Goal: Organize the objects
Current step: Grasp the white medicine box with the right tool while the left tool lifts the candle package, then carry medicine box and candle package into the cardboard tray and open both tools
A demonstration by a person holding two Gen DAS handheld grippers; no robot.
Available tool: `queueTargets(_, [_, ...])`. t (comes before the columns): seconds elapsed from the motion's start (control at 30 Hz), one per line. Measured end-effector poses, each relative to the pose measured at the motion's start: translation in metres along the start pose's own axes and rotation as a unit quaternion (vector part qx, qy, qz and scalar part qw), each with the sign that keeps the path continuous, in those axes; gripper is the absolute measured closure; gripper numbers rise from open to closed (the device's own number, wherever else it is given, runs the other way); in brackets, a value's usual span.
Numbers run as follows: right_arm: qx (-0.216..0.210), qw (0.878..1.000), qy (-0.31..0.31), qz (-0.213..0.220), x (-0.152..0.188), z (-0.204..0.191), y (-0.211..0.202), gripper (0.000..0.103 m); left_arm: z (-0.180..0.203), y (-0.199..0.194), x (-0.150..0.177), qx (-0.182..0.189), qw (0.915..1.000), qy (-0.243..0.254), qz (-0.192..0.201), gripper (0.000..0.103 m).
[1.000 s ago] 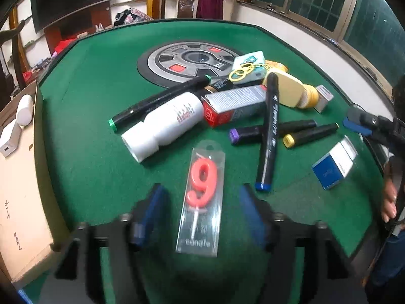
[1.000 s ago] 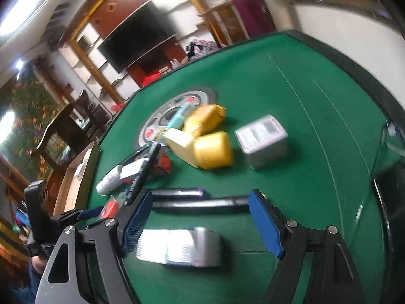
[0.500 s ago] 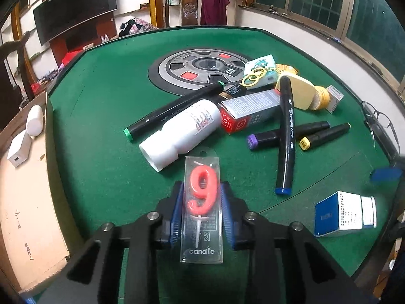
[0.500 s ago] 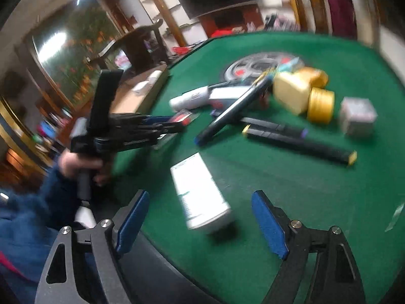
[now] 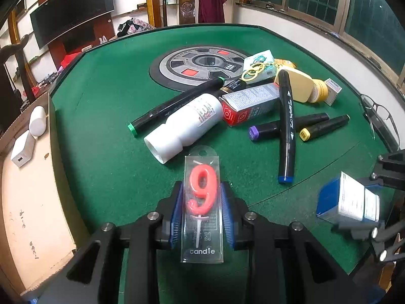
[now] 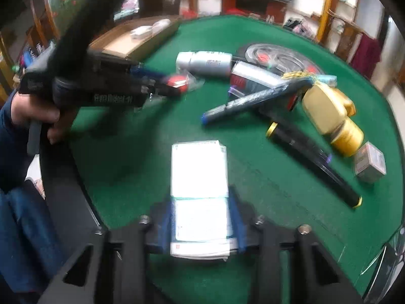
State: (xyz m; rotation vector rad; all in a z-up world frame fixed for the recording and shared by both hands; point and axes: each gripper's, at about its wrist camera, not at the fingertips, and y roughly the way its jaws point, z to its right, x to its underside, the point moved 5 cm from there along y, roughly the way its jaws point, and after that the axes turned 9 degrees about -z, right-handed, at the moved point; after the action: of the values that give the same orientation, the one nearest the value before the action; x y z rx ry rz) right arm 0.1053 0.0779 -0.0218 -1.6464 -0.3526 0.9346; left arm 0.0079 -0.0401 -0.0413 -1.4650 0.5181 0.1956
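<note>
A clear pack with a red "9" candle lies low over the green felt table, and my left gripper is shut on its sides. The right wrist view shows that left gripper, held by a hand, with the candle pack at its tip. A blue and white carton sits between the blue pads of my right gripper. Its jaws are closing and the pads touch the carton's sides. In the left wrist view the carton appears at the right edge.
A pile fills the table's middle: a white bottle, several black markers, a red and grey box, a yellow sponge and a round grey panel. A cardboard tray holds white items at the left. Glasses lie on the right rim.
My left gripper closed onto the candle pack and stayed put. My right gripper swung round, rolled, and drew its jaws in around the blue and white carton.
</note>
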Motion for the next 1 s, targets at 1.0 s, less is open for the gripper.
queueTargets(1.0, [-0.065, 0.987, 0.123, 0.082, -0.032, 0.001, -0.016, 0.065, -0.041, -0.066, -0.001, 0.063, 0.9916, -0.075, 0.085, 0.076])
